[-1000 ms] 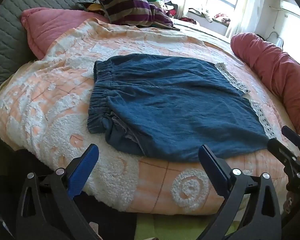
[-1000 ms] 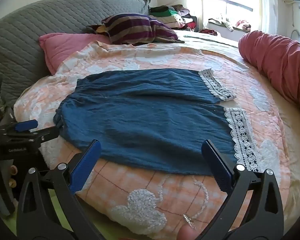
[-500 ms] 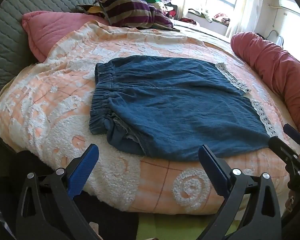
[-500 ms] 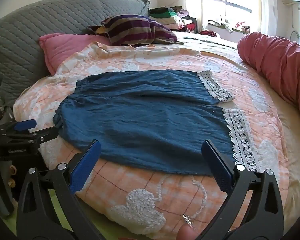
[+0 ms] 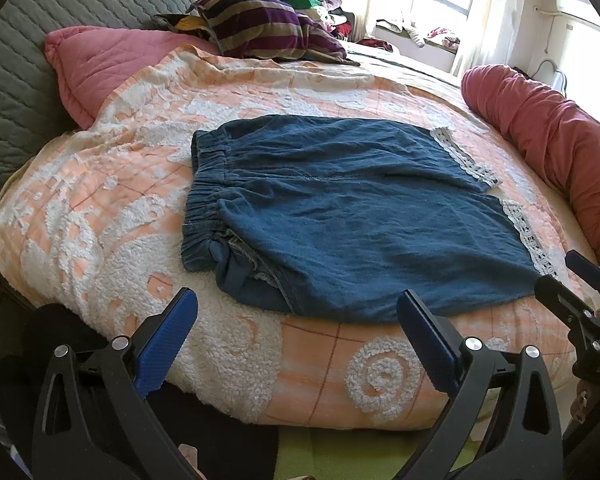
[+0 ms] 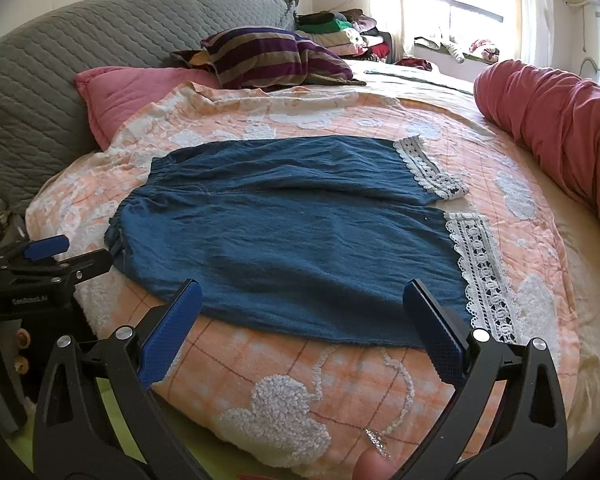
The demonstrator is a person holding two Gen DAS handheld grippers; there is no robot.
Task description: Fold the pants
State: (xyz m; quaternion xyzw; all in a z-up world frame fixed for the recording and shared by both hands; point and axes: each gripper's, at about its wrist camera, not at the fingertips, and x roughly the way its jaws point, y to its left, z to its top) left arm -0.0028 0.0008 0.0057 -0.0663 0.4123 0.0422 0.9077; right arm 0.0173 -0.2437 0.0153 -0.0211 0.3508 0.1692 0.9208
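Note:
Dark blue pants (image 5: 340, 208) (image 6: 292, 232) with white lace hems lie flat on an orange-and-white quilt, elastic waistband to the left, both short legs pointing right. My left gripper (image 5: 296, 320) hovers open off the bed's near edge, just short of the waistband corner. My right gripper (image 6: 300, 312) is open too, its blue pads over the near leg's lower edge without touching it. In the left wrist view the right gripper (image 5: 572, 276) shows at the right edge by the lace hem (image 5: 528, 236). The right wrist view catches the left gripper (image 6: 60, 256) at the left, beside the waist.
The quilt (image 6: 300, 368) covers a round bed. A pink pillow (image 5: 112, 60) and a grey quilted headboard (image 6: 80, 52) stand behind; a striped cushion (image 6: 268, 56) and piled clothes (image 6: 340, 32) lie further back. A red bolster (image 6: 556, 116) runs along the right side.
Both grippers have drifted slightly; the pants and bed sit a little lower and closer in both views. Nothing was taken hold of, and the pants lie unchanged.

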